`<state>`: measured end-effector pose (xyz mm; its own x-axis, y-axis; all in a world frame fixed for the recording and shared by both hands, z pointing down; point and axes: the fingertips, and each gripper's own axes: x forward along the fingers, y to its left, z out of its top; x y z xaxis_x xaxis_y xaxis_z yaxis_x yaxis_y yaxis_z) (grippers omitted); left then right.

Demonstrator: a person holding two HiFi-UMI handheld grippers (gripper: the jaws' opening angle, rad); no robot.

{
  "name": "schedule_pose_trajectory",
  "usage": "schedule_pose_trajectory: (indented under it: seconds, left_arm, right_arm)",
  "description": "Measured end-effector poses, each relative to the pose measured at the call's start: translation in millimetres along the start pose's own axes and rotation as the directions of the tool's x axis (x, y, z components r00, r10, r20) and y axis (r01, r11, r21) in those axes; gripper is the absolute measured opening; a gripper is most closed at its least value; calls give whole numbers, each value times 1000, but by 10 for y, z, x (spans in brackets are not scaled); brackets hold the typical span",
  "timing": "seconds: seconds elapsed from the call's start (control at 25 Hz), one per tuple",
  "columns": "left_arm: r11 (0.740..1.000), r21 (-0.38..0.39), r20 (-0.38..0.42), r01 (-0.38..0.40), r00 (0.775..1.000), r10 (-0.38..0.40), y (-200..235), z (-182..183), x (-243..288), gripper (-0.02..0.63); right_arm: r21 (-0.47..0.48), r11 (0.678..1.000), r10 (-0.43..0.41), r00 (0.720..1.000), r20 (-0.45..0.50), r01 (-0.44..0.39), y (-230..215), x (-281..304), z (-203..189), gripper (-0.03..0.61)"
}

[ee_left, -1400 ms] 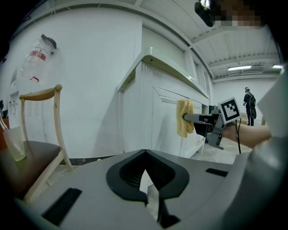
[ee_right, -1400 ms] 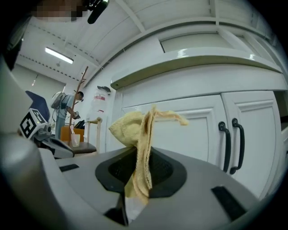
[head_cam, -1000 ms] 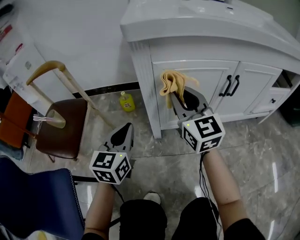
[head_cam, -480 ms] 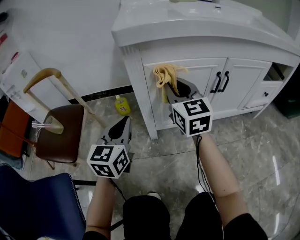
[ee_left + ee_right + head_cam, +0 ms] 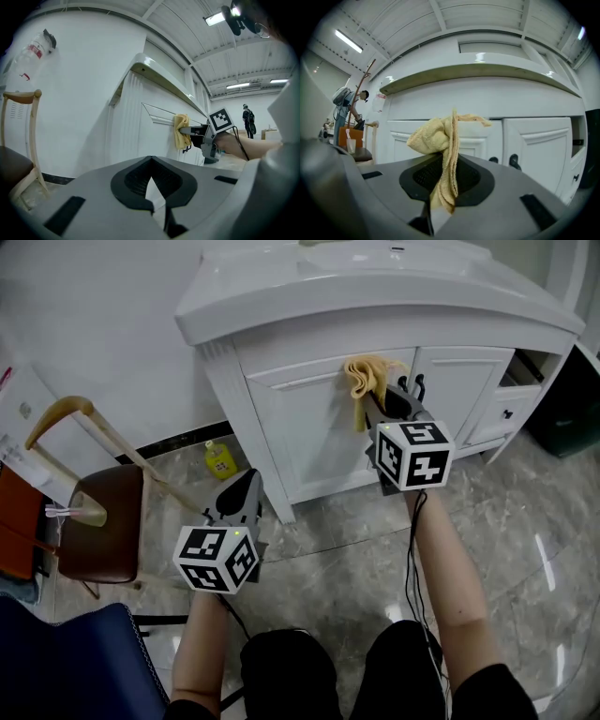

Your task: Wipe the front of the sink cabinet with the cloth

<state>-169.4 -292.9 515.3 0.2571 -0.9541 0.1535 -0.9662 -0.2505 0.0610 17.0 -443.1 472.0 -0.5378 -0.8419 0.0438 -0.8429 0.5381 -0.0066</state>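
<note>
Hovering low over the marble floor (image 5: pixel 319 559), the left gripper (image 5: pixel 247 480) has its jaws closed together with nothing between them. Farther out, the right gripper (image 5: pixel 368 401) is clamped on the yellow cloth (image 5: pixel 365 379), whose bunched top lies against the upper edge of the white sink cabinet (image 5: pixel 300 423), on the left door just beside the black handles (image 5: pixel 417 385). Beyond, a small yellow bottle (image 5: pixel 220 461) stands at the wall near the cabinet's corner, a wooden chair (image 5: pixel 103 521) off left.
</note>
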Motion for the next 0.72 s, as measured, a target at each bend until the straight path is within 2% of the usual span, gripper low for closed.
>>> schedule_pose_trajectory:
  seconds: [0.24,0.48,0.6,0.72]
  left_arm:
    - [999,2,6,50,999,-50,-177,-1,149,15]
    - [998,-12,-2,66,998,-66,-227,-67,198,15]
    - [998,-8,-2,57,998,-57,-187,-85,171,15]
    - [999,-3,2,35,999,-35,-95,-106,115,15]
  right_arm:
    - [40,994,-99,995,1,99,-419,-148,-9,80]
    - [96,985,-142,990,-10,142,-574,-228,-43,80]
    - [85,989,-118,993,-1,118,-417,-243,-36,80]
    - [61,998,-12,1000,29,10,6,-255,-32,80]
